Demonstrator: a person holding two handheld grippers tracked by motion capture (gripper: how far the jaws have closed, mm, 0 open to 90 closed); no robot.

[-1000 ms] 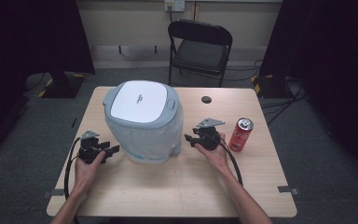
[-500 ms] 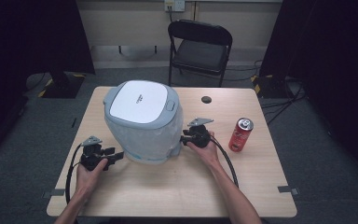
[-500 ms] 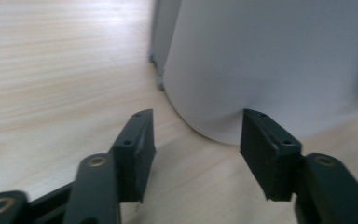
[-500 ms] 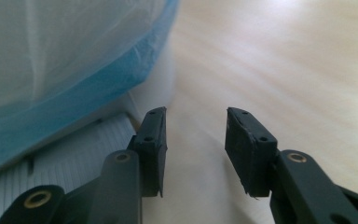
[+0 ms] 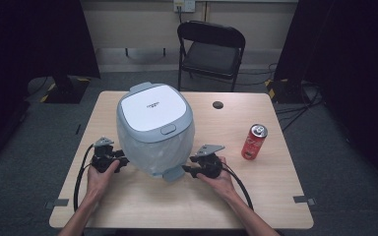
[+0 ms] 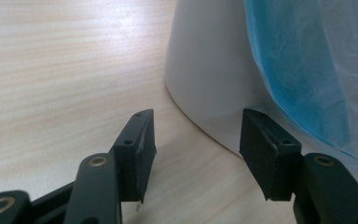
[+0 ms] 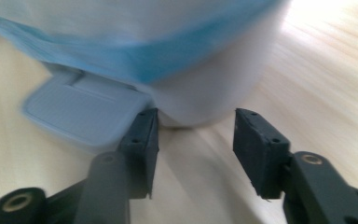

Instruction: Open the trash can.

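Observation:
A pedal bin (image 5: 155, 135) with a white and grey lid (image 5: 153, 110) and a blue liner stands mid-table. My left gripper (image 5: 123, 162) lies low at its left base. In the left gripper view it (image 6: 196, 149) is open, the white bin wall (image 6: 205, 70) and blue liner (image 6: 303, 65) just ahead, nothing between the pads. My right gripper (image 5: 186, 170) rests at the bin's front right, by the grey pedal (image 5: 172, 173). Its jaws (image 7: 196, 144) have just been opening and hold nothing; pedal (image 7: 84, 112) and bin base (image 7: 214, 93) lie right in front.
A red drink can (image 5: 253, 141) stands upright to the right of the bin. A small black disc (image 5: 218, 104) lies near the far edge of the wooden table (image 5: 275, 196). A black folding chair (image 5: 211, 46) stands beyond the table. Cables trail from both grippers toward the front edge.
My right gripper has come down and toward the front edge, from the bin's right side to its base by the pedal. The left gripper has barely shifted.

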